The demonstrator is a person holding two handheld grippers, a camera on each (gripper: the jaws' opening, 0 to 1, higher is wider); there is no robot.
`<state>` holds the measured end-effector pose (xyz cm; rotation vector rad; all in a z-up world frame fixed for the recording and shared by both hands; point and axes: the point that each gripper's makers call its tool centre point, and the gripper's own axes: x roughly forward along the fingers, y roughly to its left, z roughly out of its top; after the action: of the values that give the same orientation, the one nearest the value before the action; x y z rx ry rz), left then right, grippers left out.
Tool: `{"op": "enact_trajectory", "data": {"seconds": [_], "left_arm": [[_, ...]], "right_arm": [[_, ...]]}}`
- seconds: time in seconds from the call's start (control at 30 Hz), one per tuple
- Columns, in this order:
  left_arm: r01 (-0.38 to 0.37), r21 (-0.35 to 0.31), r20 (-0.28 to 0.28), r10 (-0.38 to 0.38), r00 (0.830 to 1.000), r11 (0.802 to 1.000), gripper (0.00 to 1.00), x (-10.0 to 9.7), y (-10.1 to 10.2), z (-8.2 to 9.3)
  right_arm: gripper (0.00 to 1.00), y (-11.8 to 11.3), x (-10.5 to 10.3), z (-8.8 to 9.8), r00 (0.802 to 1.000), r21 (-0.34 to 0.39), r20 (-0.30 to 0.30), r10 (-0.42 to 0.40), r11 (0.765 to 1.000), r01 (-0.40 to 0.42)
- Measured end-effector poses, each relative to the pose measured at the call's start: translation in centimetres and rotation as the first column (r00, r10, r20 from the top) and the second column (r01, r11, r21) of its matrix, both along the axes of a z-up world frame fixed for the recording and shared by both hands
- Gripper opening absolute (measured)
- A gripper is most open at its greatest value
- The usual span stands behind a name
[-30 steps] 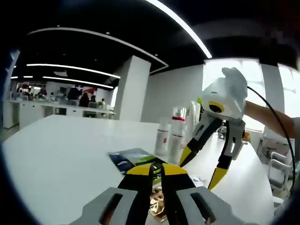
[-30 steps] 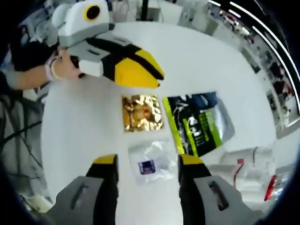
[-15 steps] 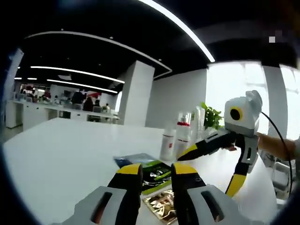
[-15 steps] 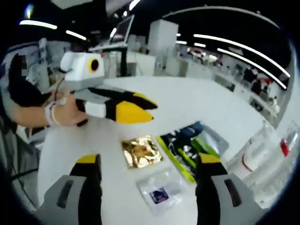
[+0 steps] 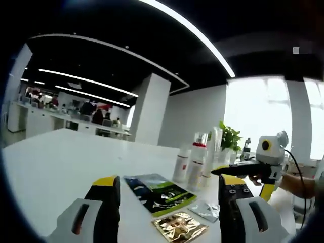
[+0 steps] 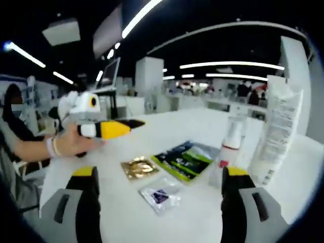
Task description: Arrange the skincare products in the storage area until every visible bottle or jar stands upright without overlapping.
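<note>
While sachets (image 5: 161,188) lie flat, both grippers gape wide, empty.

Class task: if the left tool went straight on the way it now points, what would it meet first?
Probably the gold sachet, lying flat between the open left tool jaws; the green pouch lies just beyond. Depth is uncertain.

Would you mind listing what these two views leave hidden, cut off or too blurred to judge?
- Left gripper view: the bottles stand bunched, so their number and labels stay unclear.
- Right gripper view: the tall white pack hides the table behind it; its print is too blurred to read.
- Right gripper view: the small clear sachet label is too small to read.
- Left gripper view: the right gripper is side-on.
</note>
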<state>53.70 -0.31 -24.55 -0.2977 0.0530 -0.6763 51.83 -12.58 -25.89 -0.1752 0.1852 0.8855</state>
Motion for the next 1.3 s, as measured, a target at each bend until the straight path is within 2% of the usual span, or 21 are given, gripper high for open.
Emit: {"op": "enact_trajectory", "data": {"seconds": [0.07, 0.13, 0.2, 0.27, 0.3, 0.4, 0.47, 0.53, 0.6, 0.73, 0.8, 0.87, 0.97, 1.03, 1.1, 1.13, 1.2, 1.3], "left_arm": [[-0.006, -0.017, 0.003, 0.006, 1.000, 1.000, 0.87, 0.1, 0.1, 0.3], [-0.005, -0.045, 0.025, 0.007, 1.000, 0.999, 0.90, 0.3, 0.2, 1.2], [-0.016, -0.047, 0.015, 0.016, 1.000, 0.999, 0.93, 0.1, 0.3, 1.3], [-0.015, -0.046, -0.001, 0.014, 1.000, 0.999, 0.94, -0.3, 0.3, 1.4], [-0.016, -0.038, -0.002, 0.016, 1.000, 0.999, 0.94, -0.7, 0.3, 1.7], [-0.015, 0.015, 0.020, 0.014, 1.000, 1.000, 0.96, -1.8, 0.2, 2.3], [-0.026, 0.085, 0.002, 0.026, 1.000, 0.996, 1.00, -2.6, 0.7, 2.2], [-0.022, 0.125, -0.017, 0.025, 1.000, 0.992, 1.00, -3.3, 0.9, 2.1], [-0.028, 0.138, -0.024, 0.032, 0.999, 0.990, 1.00, -4.3, 1.3, 2.4], [-0.030, 0.131, -0.044, 0.036, 0.998, 0.991, 1.00, -6.0, 2.5, 3.1], [-0.034, 0.072, -0.039, 0.037, 0.999, 0.997, 1.00, -7.0, 3.2, 4.1], [-0.023, 0.042, -0.050, 0.026, 0.998, 0.999, 1.00, -8.2, 4.0, 4.4], [-0.051, 0.047, -0.058, 0.053, 0.997, 0.998, 1.00, -9.8, 5.5, 4.1], [-0.083, 0.064, -0.050, 0.086, 0.995, 0.994, 1.00, -10.6, 6.8, 4.1], [-0.094, 0.068, -0.051, 0.098, 0.994, 0.993, 1.00, -11.5, 7.5, 4.2], [-0.102, 0.067, -0.046, 0.105, 0.993, 0.993, 1.00, -12.2, 7.9, 4.3], [-0.127, 0.050, -0.020, 0.128, 0.992, 0.991, 1.00, -12.9, 8.6, 4.9], [-0.139, 0.025, -0.004, 0.139, 0.990, 0.990, 1.00, -13.9, 9.2, 5.4]], "right_arm": [[1.00, -1.3, -0.1, 0.2, 1.000, 0.024, -0.004, -0.023, 0.999, 0.023], [1.00, -2.5, -0.4, 1.0, 0.999, 0.087, 0.008, -0.036, 0.996, 0.035], [1.00, -3.5, -0.6, 1.8, 0.998, 0.136, 0.025, -0.061, 0.989, 0.057], [1.00, -5.1, -0.7, 3.0, 0.990, 0.167, 0.083, -0.115, 0.981, 0.100], [1.00, -5.9, -0.6, 3.5, 0.983, 0.179, 0.100, -0.156, 0.974, 0.136], [1.00, -9.0, -0.5, 5.2, 0.941, 0.190, 0.169, -0.293, 0.947, 0.260], [1.00, -10.4, -1.0, 6.4, 0.919, 0.207, 0.199, -0.339, 0.932, 0.299], [1.00, -11.7, -1.5, 7.0, 0.899, 0.203, 0.215, -0.381, 0.918, 0.340], [1.00, -12.5, -2.5, 7.5, 0.895, 0.188, 0.227, -0.384, 0.919, 0.347], [1.00, -14.6, -4.0, 8.1, 0.874, 0.213, 0.217, -0.435, 0.895, 0.393], [1.00, -16.1, -5.1, 8.1, 0.860, 0.224, 0.193, -0.472, 0.875, 0.430], [1.00, -17.0, -5.8, 8.1, 0.851, 0.238, 0.182, -0.492, 0.862, 0.447], [1.00, -17.9, -7.4, 8.3, 0.849, 0.273, 0.161, -0.504, 0.849, 0.452], [1.00, -18.4, -8.3, 8.3, 0.837, 0.299, 0.143, -0.528, 0.830, 0.472], [1.00, -18.6, -8.9, 8.2, 0.832, 0.276, 0.139, -0.537, 0.828, 0.489], [1.00, -18.9, -9.4, 8.0, 0.822, 0.257, 0.135, -0.553, 0.821, 0.510], [0.99, -19.2, -10.2, 8.0, 0.813, 0.238, 0.144, -0.564, 0.818, 0.524], [0.99, -19.4, -11.4, 8.6, 0.806, 0.256, 0.160, -0.570, 0.812, 0.524]]}}
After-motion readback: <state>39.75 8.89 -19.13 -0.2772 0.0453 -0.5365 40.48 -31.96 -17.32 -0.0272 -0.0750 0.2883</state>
